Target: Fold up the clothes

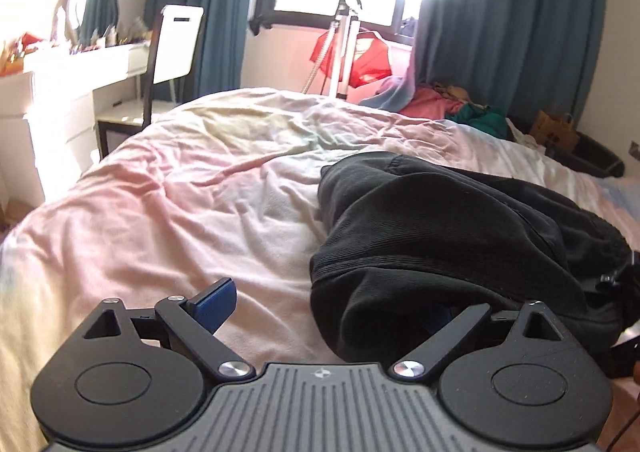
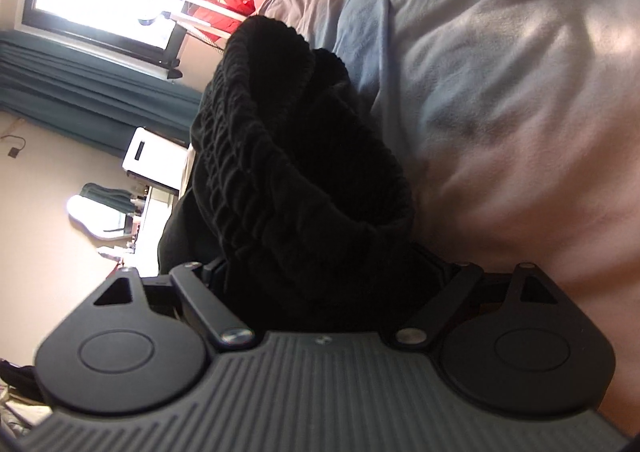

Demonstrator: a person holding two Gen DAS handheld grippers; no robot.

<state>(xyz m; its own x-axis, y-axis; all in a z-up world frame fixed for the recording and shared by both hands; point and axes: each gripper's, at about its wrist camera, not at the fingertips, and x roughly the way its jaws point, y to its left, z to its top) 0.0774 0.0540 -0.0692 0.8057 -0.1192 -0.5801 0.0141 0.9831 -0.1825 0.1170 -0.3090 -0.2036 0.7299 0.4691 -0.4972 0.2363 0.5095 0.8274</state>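
A black garment (image 1: 452, 236) lies bunched on the pastel bed cover (image 1: 180, 212), right of centre in the left wrist view. My left gripper (image 1: 324, 312) is open low over the bed; its blue left finger pad (image 1: 216, 302) shows, and the right finger is hidden under the garment's near edge. In the right wrist view, tilted sideways, the garment's ribbed elastic band (image 2: 280, 156) fills the gap of my right gripper (image 2: 324, 272). Its fingertips are hidden by the cloth, so I cannot tell whether it grips.
A white desk (image 1: 72, 72) and chair (image 1: 172, 48) stand left of the bed. A tripod (image 1: 344, 36), a red bag (image 1: 360, 56) and teal curtains (image 1: 504, 32) are by the window. A pile of coloured clothes (image 1: 448, 104) lies at the bed's far right.
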